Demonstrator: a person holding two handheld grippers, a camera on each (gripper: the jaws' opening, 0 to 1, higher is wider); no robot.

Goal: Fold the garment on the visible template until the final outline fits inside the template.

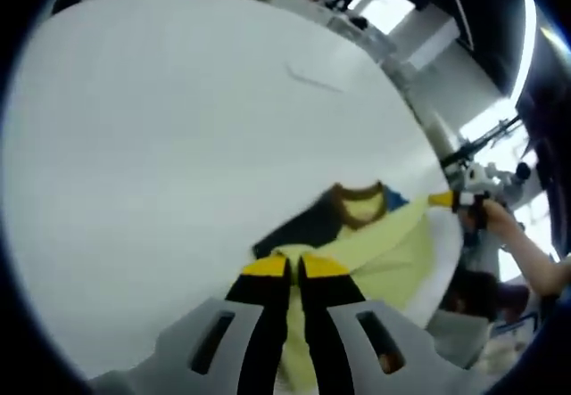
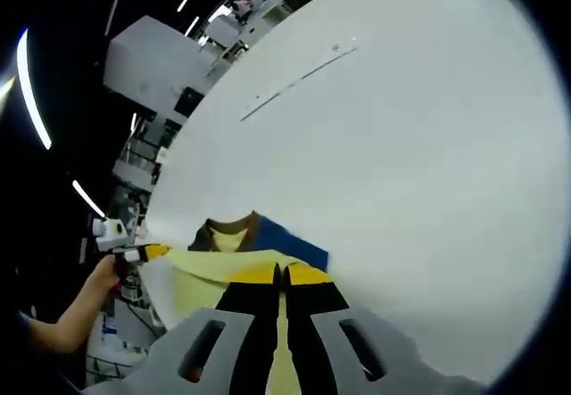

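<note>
A yellow garment (image 1: 393,252) with a brown collar (image 1: 357,190) and dark blue sleeves hangs stretched over the white table (image 1: 178,145). My left gripper (image 1: 294,267) is shut on its yellow cloth at the bottom of the left gripper view. The right gripper's yellow tip (image 1: 443,201) grips the far corner there, held by a person's hand (image 1: 500,218). In the right gripper view my right gripper (image 2: 280,275) is shut on the garment (image 2: 210,275), whose collar (image 2: 223,227) and blue sleeve (image 2: 290,242) lie just beyond. The left gripper (image 2: 150,252) shows at the left.
A thin grey line (image 2: 299,78) crosses the table far from the garment, also seen in the left gripper view as a short grey line (image 1: 312,79). Beyond the table edge stand white equipment (image 2: 156,56) and shelving. A person's arm (image 2: 76,310) reaches in low on the left.
</note>
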